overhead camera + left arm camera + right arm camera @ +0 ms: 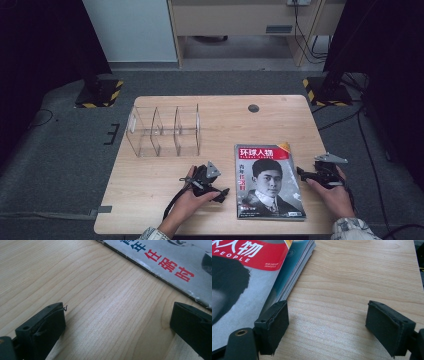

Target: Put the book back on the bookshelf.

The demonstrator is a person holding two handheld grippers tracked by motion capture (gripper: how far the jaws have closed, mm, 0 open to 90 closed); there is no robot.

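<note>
A magazine (268,182) with a red title band and a portrait cover lies flat on the wooden table (150,190), front right of centre. My left gripper (222,192) rests low on the table just left of the magazine's spine, open, with bare wood between its jaws. In the left gripper view the magazine (170,262) runs along the upper right, past the left gripper (117,322). My right gripper (301,172) sits at the magazine's right edge, open. In the right gripper view its left jaw is beside the page edges of the magazine (249,287), and the right gripper (327,325) spans bare wood.
A clear acrylic organiser (165,131) with several compartments stands at the back left of the table. A round cable hole (253,108) is near the far edge. Dark stands with hazard-striped feet (100,92) flank the table on the carpet.
</note>
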